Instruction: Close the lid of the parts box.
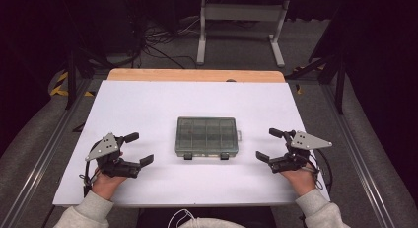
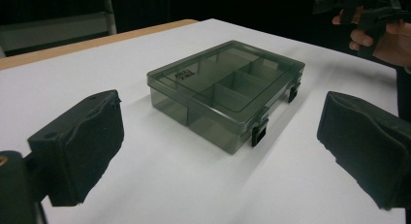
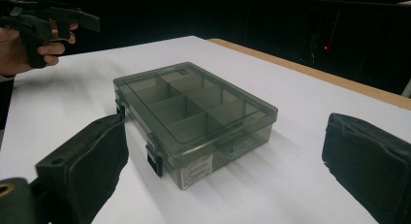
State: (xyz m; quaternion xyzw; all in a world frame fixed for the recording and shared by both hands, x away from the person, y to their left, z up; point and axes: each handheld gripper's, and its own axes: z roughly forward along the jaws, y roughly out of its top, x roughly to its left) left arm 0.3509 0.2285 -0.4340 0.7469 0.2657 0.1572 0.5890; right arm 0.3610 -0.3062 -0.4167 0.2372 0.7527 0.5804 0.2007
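Left claw (image 1: 139, 149): I see it spread wide, holding nothing. Right claw (image 1: 269, 144): same. Between them, 1 closed compartment box (image 1: 207, 136) on white surface (image 1: 148, 104).

A: Label on organiser box (image 3: 196, 171) wall, nearest the tabletop's front edge?
B: Print too small to read.
A: Embossed lid mark (image 2: 183, 74)?
B: Illegible. Compartment contents: indiscernible through tinted lid.

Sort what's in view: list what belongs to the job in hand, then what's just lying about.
Belongs to the job:
- compartment box, lid shut, two black latches facing the person
- left tool, open
- right tool, open

Just lying about:
- white table leg frame beyond the table
- floor cables
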